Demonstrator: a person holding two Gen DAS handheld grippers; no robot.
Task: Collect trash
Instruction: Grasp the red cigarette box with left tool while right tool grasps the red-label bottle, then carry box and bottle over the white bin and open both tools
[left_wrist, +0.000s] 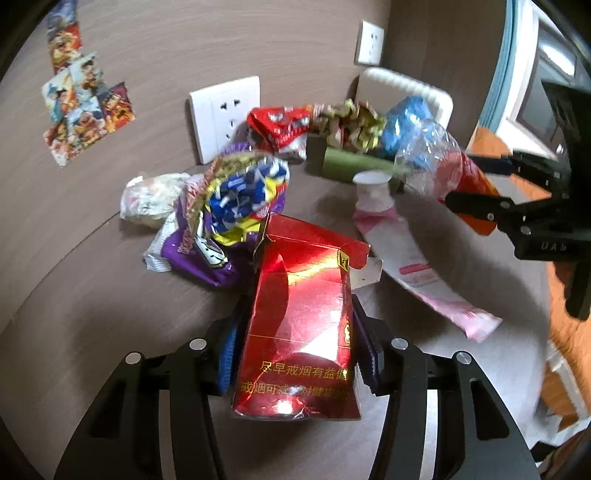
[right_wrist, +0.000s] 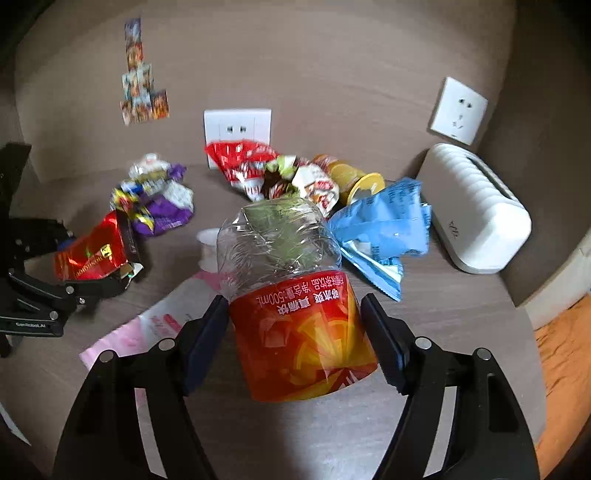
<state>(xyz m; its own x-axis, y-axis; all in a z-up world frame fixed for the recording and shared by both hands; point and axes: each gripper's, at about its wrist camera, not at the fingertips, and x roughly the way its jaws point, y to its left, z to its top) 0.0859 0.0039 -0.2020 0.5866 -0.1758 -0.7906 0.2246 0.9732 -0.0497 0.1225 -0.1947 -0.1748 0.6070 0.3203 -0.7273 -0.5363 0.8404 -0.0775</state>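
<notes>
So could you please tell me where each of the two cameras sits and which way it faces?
Left wrist: on the left claw, looking along the fingers at the red cigarette pack it grips; right claw at right.
Right wrist: on the right claw, looking at the plastic bottle it grips; left claw at left.
Shared: pink tube, wall socket.

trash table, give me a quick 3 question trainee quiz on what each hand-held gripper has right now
1. What is the left hand-held gripper shut on?
2. True or false: the plastic bottle in the right hand-held gripper has a green label.
3. Which lies flat on the table? A) blue wrapper B) pink tube C) both

Key
1. The red cigarette pack.
2. False; the label is red and orange.
3. C.
</notes>
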